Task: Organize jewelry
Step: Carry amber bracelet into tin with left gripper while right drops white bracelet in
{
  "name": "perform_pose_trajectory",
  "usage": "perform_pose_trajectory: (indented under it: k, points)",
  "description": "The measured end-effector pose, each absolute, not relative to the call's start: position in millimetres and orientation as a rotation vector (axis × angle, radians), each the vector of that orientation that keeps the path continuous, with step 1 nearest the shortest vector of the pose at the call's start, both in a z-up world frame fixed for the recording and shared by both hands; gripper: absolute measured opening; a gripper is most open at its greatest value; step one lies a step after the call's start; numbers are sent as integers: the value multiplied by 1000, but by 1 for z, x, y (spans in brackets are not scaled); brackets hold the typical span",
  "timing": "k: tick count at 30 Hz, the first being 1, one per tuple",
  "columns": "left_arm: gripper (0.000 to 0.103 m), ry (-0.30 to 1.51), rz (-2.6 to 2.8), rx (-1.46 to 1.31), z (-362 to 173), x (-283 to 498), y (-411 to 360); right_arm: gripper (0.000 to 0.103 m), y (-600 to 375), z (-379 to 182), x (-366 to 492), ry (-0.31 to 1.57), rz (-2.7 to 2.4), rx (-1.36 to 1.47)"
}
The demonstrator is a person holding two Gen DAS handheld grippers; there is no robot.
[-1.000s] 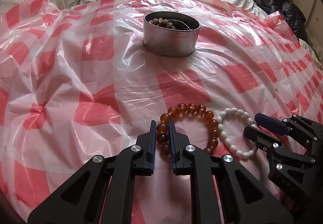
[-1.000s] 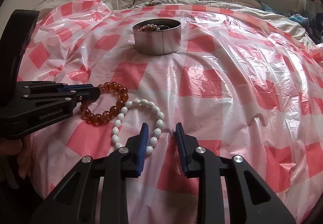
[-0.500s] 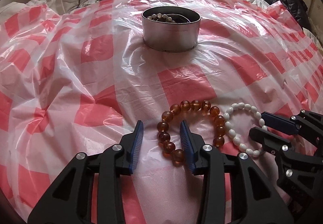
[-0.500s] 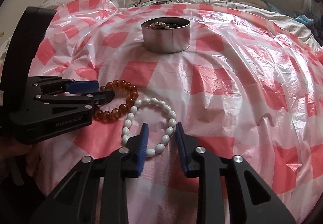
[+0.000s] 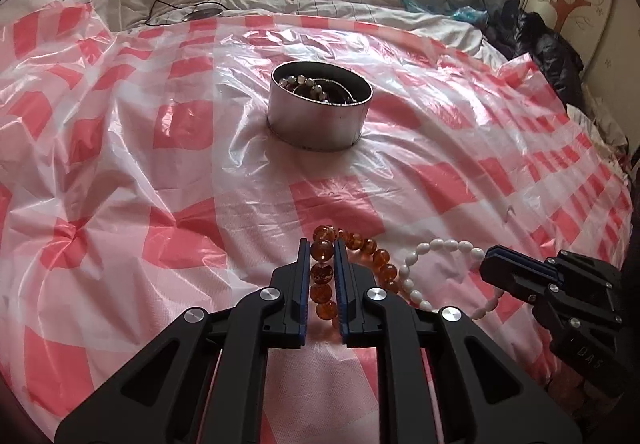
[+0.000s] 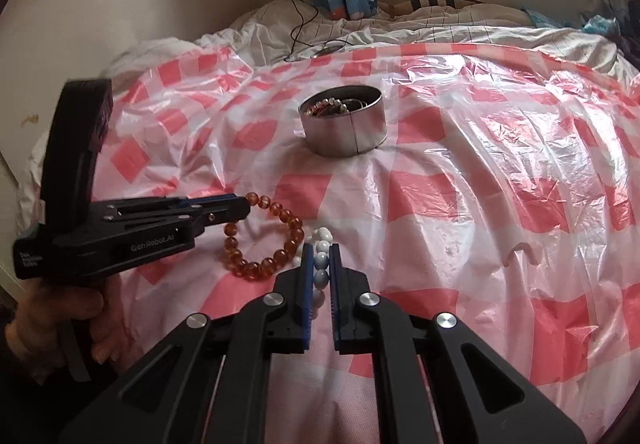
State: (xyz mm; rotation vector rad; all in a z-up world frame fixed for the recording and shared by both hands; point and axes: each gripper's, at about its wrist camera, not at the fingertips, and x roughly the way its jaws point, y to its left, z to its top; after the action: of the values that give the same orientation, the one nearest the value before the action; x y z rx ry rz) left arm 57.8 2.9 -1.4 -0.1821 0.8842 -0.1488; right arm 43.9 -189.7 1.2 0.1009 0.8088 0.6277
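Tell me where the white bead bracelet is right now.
The white bead bracelet is pinched in the right claw, beside the amber bracelet and nearer the camera than the metal tin.

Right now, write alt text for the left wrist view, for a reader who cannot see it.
The left gripper is closing on an amber bead bracelet lying on a red-and-white checked plastic sheet. To its right, the right gripper grips a white bead bracelet. Farther back stands a round metal tin holding jewelry.
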Motion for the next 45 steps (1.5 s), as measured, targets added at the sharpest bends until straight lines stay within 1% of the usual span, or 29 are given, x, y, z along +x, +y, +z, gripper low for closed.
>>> perform_pose_trajectory:
  k: [5,12,20,28,35,38,40,43,44,45]
  points:
    - [10,801,-238,-245,16,48,3,8,-214,10,53,794,746,349]
    - [10,784,-299,-277,37,51,2,8,-242,15,82,777,821,657]
    - [11,722,-330,-270,79,88,4,8,-238,36,125,706,865,767]
    - [11,695,-346,-279,94,139,0,8,-233,40,164,658,859,839]
    - [11,714,-336,-274,81,184,-9,8,-240,20,173,689,813,858]
    - [11,747,-256,-259,61,203,-6,8,-242,18,174,688,807,859]
    - [11,810,-158,-241,40,215,1,8,-241,18,174,690,804,851]
    - [11,852,-79,-281,23,213,20,8,-241,19,173,689,807,851]
    - [15,854,-66,-292,23,209,26,8,-240,19,173,689,811,852]
    - [24,854,-62,-307,24,204,32,8,-239,20,174,689,816,854]
